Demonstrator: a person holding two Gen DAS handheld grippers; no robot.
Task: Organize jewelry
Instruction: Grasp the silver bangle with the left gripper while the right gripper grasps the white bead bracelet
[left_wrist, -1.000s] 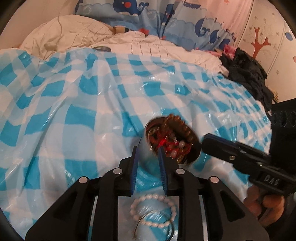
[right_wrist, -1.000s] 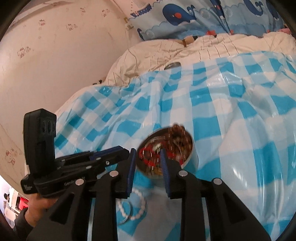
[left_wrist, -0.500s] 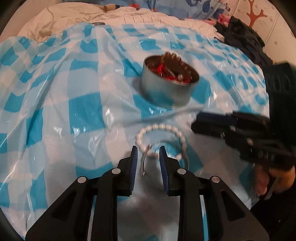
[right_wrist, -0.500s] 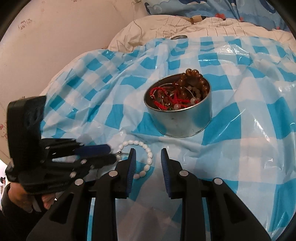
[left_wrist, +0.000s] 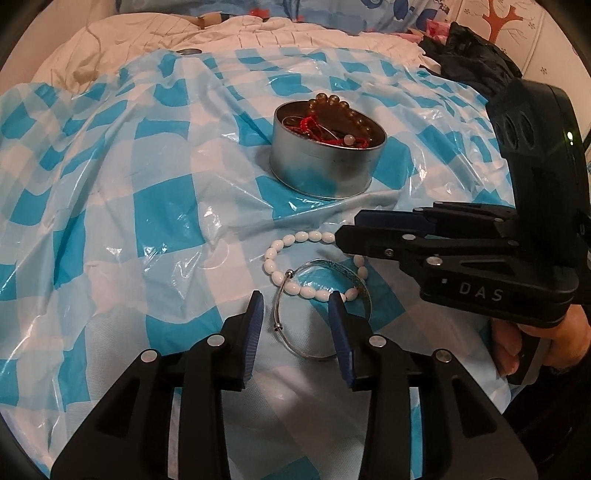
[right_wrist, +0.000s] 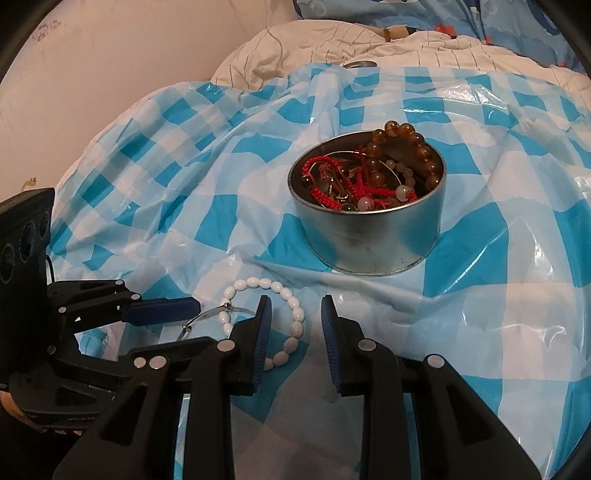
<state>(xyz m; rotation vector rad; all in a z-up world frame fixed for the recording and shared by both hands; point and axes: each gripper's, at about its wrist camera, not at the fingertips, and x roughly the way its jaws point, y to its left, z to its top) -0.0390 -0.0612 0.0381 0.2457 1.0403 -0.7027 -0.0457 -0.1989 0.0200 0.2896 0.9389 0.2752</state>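
Note:
A silver bangle (left_wrist: 364, 291) and a white bead bracelet (left_wrist: 295, 236) lie overlapped on the blue-checked plastic sheet (left_wrist: 110, 221). My left gripper (left_wrist: 295, 317) hangs over their near side. Its jaws are opening, with the bangle's left arc and a few beads between the pads, untouched. My right gripper (right_wrist: 295, 317) is open over the bracelet's (right_wrist: 255, 283) right side, and its tips (left_wrist: 349, 227) reach the beads from the right. Beyond stands a round metal tin (right_wrist: 369, 236) holding brown beads and red cords. The left gripper (right_wrist: 199, 321) comes in from the left, over the bangle (right_wrist: 208, 314).
The plastic sheet covers a bed with a rumpled white quilt (left_wrist: 147, 40) behind it. Whale-print bedding (right_wrist: 406, 14) lies at the head. Dark clothing (left_wrist: 476, 62) is piled at the far right. A wall (right_wrist: 92, 55) runs along the left side.
Both grippers have drawn back from the tin and sunk toward the two bracelets. The left jaws have widened around the bangle. The right gripper's gap looks unchanged.

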